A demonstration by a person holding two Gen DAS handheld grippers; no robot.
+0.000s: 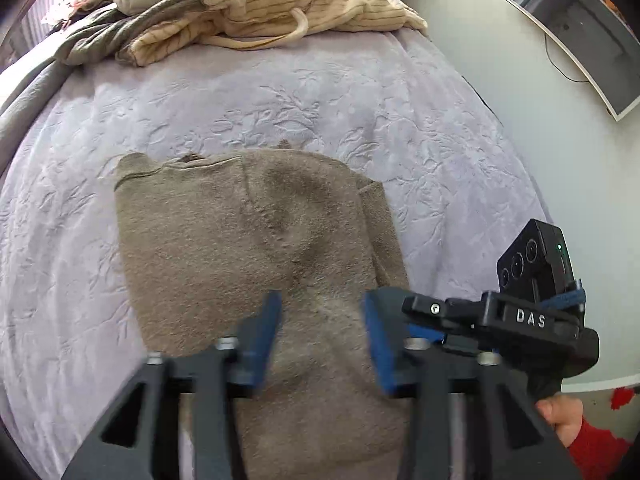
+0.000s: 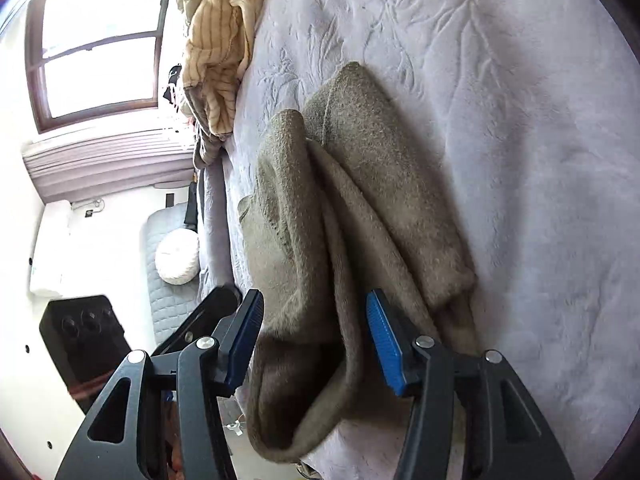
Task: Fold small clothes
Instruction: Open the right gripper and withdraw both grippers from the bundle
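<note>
1. Taupe fleece garment (image 1: 248, 248): soft, light, floppy; lying folded on the bed (image 1: 420, 120), near edge drooping over.
2. Best pinched at that doubled edge.
3. Left claw (image 1: 322, 344) and right claw (image 2: 316, 340) spread, gripping nothing.

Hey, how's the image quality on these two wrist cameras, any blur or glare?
Left wrist: the left gripper fingers are motion-blurred, the brown garment fairly sharp. Right wrist: the window is blown out white; fisheye bends the bedspread.
</note>
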